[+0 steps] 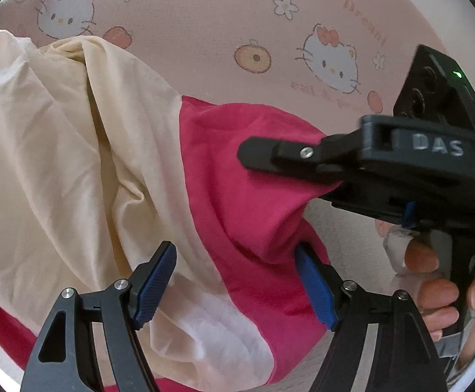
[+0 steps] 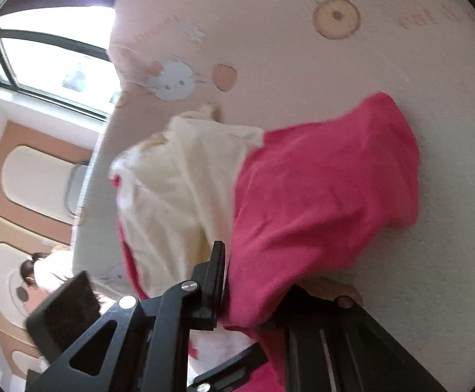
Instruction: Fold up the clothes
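Soft two-tone garment, cream panel and magenta panel, rumpled in loose folds on pink cartoon-cat bed sheet. Right hand-held gripper clamped onto magenta edge, pads buried in cloth. Left hand-held gripper gaping wide over garment, ribbed blue pads gripping nothing. Far hem cut off. Right wrist view blurred.

"DAS" on the right gripper; "Sweet Dream" on the pink sheet.
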`<state>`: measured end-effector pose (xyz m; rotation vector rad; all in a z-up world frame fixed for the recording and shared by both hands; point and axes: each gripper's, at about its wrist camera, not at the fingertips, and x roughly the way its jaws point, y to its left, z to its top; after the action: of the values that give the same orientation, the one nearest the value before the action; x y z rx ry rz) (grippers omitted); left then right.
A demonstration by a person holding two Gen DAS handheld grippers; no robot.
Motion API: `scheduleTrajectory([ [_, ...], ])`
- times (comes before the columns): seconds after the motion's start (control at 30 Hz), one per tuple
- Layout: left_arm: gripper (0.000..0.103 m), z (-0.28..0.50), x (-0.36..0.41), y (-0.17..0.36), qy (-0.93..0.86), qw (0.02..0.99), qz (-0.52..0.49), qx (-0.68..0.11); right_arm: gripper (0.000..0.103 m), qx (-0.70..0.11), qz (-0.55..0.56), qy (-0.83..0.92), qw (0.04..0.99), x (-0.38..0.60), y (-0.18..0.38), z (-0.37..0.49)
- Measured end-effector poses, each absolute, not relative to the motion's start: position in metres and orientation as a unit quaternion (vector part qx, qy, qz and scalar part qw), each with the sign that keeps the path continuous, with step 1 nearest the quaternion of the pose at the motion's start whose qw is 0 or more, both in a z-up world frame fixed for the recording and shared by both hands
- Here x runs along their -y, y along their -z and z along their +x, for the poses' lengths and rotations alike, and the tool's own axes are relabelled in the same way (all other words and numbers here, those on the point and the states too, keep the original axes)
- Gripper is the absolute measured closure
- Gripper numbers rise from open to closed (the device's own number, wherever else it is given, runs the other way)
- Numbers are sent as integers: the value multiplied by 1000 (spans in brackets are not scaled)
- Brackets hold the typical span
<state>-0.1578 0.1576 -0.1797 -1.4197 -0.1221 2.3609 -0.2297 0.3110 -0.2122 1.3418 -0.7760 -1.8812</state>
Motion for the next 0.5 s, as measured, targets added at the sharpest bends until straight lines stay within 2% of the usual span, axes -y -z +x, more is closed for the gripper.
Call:
scheduleTrajectory([
  [0.43,30,-177,-169,176,-832,222,-491,132,90,331,483,724,364,-329,198,-227],
  [0.47,41,-179,-170,179,-831,218,-494,133,90,333,478,724,369,-332,195,-226],
  [0.5,63,-180,-171,180,-831,216,-494,134,90,333,475,726,370,-333,193,-225],
])
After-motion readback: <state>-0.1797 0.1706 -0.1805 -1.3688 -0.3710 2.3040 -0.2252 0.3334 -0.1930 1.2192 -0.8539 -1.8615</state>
